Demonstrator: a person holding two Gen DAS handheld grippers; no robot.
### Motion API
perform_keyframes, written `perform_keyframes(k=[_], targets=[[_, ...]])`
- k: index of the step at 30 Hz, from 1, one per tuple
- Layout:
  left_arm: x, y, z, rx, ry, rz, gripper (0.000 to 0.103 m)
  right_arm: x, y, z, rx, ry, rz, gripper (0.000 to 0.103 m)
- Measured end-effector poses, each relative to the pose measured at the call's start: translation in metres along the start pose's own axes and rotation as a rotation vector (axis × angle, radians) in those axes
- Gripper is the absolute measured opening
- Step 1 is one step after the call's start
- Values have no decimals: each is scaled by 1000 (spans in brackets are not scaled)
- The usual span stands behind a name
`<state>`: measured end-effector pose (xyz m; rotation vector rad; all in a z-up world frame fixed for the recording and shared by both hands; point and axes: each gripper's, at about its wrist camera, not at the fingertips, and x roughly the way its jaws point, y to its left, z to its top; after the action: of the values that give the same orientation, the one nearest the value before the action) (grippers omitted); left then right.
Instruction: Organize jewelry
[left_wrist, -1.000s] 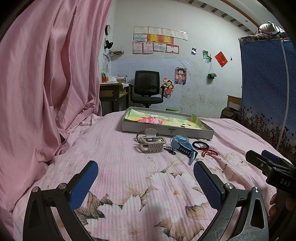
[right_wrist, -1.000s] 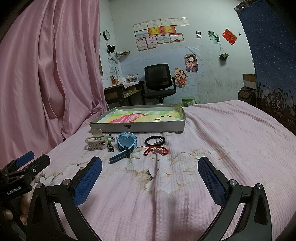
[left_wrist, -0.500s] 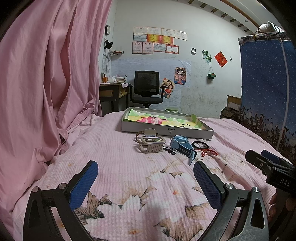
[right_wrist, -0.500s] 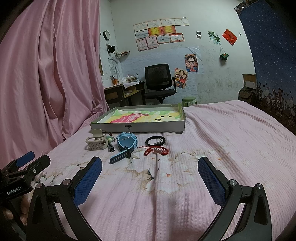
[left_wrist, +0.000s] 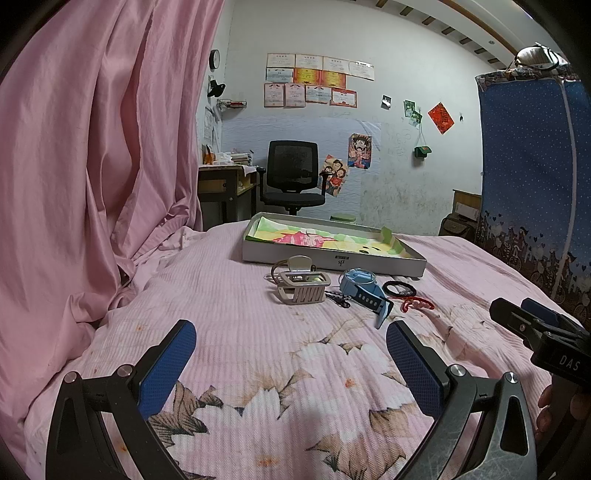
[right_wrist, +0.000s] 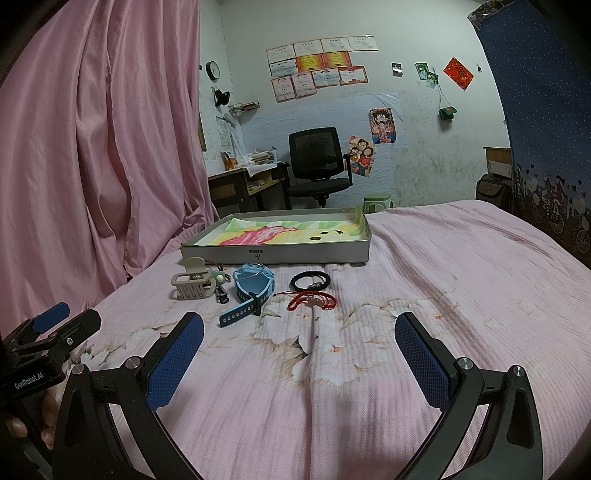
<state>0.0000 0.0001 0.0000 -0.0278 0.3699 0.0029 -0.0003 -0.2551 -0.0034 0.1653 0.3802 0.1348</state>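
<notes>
On the pink bedspread lie a beige hair claw (left_wrist: 303, 288) (right_wrist: 192, 282), a small key ring figure (right_wrist: 220, 284), a blue watch (left_wrist: 364, 291) (right_wrist: 251, 291), a black bracelet (left_wrist: 398, 287) (right_wrist: 309, 280) and a red cord bracelet (left_wrist: 417, 305) (right_wrist: 312, 300). Behind them stands a shallow grey box (left_wrist: 332, 260) (right_wrist: 273, 254) lined with a colourful picture. My left gripper (left_wrist: 291, 365) is open and holds nothing, well short of the items. My right gripper (right_wrist: 299, 354) is also open with nothing in it, just in front of the watch strap and red bracelet.
A pink curtain (left_wrist: 92, 166) hangs along the left side of the bed. A black office chair (left_wrist: 293, 177) and a desk (left_wrist: 225, 184) stand beyond the bed's far edge. A blue wardrobe cover (left_wrist: 535, 184) is at the right.
</notes>
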Motion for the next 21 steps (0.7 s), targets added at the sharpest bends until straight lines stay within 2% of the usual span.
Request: perform_keyframes(k=[15, 21], targets=[[2, 2, 1, -10, 9, 1, 103, -1, 0, 0, 3, -1, -1, 102], [9, 9, 13, -12, 31, -7, 103, 0, 0, 1, -4, -2, 2, 102]])
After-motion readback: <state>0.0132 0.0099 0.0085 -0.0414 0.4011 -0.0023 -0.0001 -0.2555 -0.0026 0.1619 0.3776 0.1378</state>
